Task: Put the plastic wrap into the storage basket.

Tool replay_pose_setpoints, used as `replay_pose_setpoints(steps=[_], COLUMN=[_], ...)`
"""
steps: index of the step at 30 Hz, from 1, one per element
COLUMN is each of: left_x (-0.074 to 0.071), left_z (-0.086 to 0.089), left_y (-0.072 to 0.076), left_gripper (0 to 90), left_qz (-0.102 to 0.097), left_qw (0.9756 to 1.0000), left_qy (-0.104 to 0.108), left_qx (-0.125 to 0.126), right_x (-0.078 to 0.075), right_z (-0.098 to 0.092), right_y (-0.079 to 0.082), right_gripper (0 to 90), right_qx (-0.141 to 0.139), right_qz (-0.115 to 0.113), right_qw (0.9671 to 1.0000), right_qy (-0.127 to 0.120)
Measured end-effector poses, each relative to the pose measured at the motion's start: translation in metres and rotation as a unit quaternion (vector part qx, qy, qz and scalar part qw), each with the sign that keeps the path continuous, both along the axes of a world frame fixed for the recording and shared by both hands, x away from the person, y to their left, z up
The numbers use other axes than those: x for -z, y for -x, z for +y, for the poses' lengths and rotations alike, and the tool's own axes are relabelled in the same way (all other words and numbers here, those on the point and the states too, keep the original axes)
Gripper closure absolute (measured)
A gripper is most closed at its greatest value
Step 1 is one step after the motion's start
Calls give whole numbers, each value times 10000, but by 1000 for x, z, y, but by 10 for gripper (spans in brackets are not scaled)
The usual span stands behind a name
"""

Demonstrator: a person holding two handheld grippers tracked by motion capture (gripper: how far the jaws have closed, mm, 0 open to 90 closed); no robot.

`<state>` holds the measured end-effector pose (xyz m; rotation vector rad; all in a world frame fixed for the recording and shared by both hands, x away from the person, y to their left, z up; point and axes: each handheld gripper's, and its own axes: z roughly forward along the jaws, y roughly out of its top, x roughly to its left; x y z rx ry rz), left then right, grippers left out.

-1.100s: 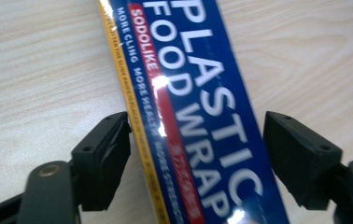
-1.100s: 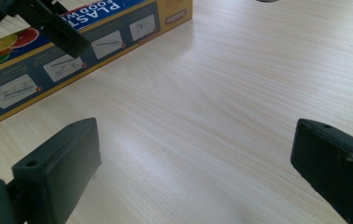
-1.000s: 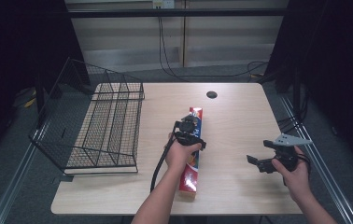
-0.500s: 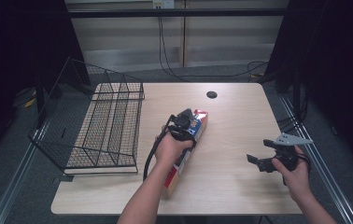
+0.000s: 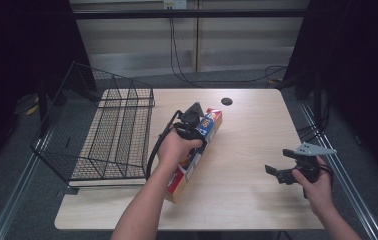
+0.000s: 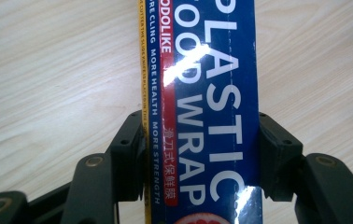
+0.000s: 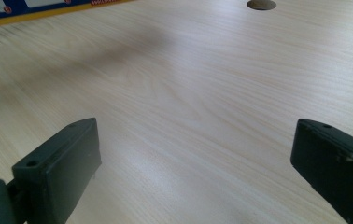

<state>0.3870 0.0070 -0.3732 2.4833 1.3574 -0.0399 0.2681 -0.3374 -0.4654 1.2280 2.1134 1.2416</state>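
Observation:
A long plastic wrap box (image 5: 195, 150), blue and red with a yellow edge, hangs tilted over the middle of the table. My left gripper (image 5: 192, 125) is shut on it across its width. In the left gripper view both black jaws press the sides of the plastic wrap box (image 6: 202, 112), which runs up the frame above the wood. My right gripper (image 5: 282, 175) rests low at the table's right front, open, with bare table between its jaws. One end of the box (image 7: 48, 9) crosses the top left of the right gripper view.
A black wire basket (image 5: 102, 135) with a raised lid stands on the table's left side, close to the box. A round cable hole (image 5: 227, 101) lies at the back centre of the table (image 5: 257, 200). Floor rails run along both sides.
My left gripper has lifted the box off the table and carried it back and left, turning it so the far end points up right. The right gripper has stayed still.

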Motion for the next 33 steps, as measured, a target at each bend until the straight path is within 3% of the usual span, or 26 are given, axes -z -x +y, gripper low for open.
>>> replay_pose_setpoints(steps=[24,33], left_x=[-44,-52], left_z=[41,51], left_y=[-11,-13], left_gripper=[443,443], left_qz=[90,79], left_qw=[9994,9987], left_qy=[-176,-182], left_qx=[-288,-474], right_x=[0,0], right_z=[-1,-1], right_y=[-1,-1], right_gripper=[11,11], right_qx=[-21,-19], right_qz=[-11,11], right_qw=[10000,10000], right_qy=[-20,-36])
